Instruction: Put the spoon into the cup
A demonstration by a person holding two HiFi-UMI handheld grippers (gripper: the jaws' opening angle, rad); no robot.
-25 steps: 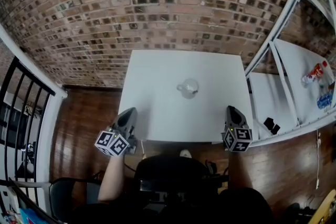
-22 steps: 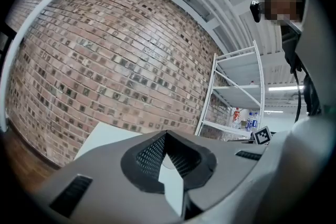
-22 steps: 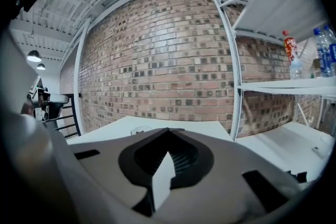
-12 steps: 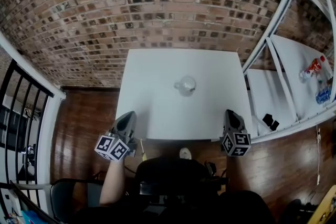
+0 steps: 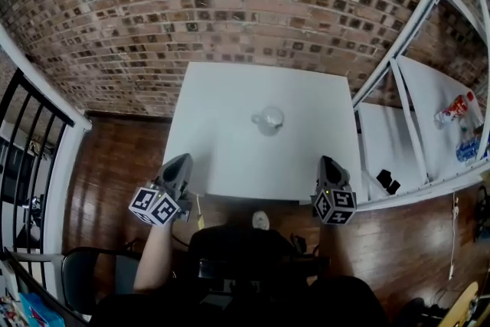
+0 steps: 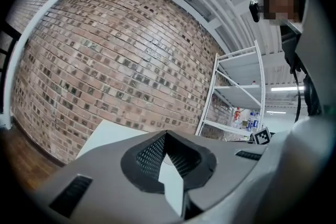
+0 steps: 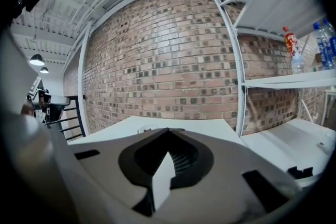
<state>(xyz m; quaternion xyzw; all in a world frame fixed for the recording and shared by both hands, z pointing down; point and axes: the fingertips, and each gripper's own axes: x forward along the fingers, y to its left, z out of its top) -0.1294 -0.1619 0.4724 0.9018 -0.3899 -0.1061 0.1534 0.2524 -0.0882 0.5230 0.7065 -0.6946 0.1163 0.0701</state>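
A clear glass cup (image 5: 268, 119) stands near the middle of the white table (image 5: 230, 157); it also shows small and far in the right gripper view (image 7: 147, 129). Something dim lies inside the cup, and I cannot make out a spoon as a separate thing. My left gripper (image 5: 181, 161) hovers at the table's near left corner, and my right gripper (image 5: 327, 161) at its near right corner. Both point toward the brick wall. In each gripper view the jaws meet with nothing between them. Both grippers are well short of the cup.
A white metal shelf rack (image 5: 398, 65) stands right of the table, with bottles (image 5: 459, 107) on one shelf and small black things (image 5: 387, 181) on a lower one. Behind the table is a brick wall (image 5: 230, 4), to the left a black railing (image 5: 23, 134). The floor is dark wood.
The head view has shifted a little, so the table sits slightly higher and further left. Both grippers stay at the near edge and shut; the cup has not moved.
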